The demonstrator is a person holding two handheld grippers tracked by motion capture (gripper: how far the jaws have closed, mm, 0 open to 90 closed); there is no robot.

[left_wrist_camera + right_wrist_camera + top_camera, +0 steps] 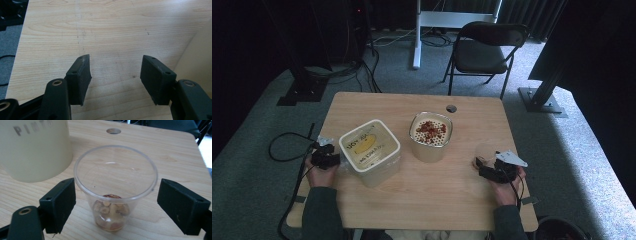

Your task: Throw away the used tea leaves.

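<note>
The table (pixel 362 107) carries everything I am working with, and I sit at its six o'clock edge with a gripper in each hand. The biggest thing on it is the square lidded tub (pixel 370 151), standing at about nine o'clock from the table's middle; its lid is on, so I judge it is not the source being used right now. Next is the open cream canister (pixel 431 136), close to the centre and with its mouth showing red-brown beans, placed where either hand could get to it.

Smaller again is the clear plastic cup (pixel 115 187), upright at roughly four o'clock, near the canister but apart from it. It holds a little heap of beans at the bottom, so some portioning looks done.

My right gripper (pixel 116 202) is released: its jaws stand wide to either side of the cup, the left pad just beside the wall, neither pressing. I think that straddle leaves the cup standing freely.

My left gripper (pixel 116 77) is also released, empty above bare wood, parked beside the tub at nine o'clock.
</note>
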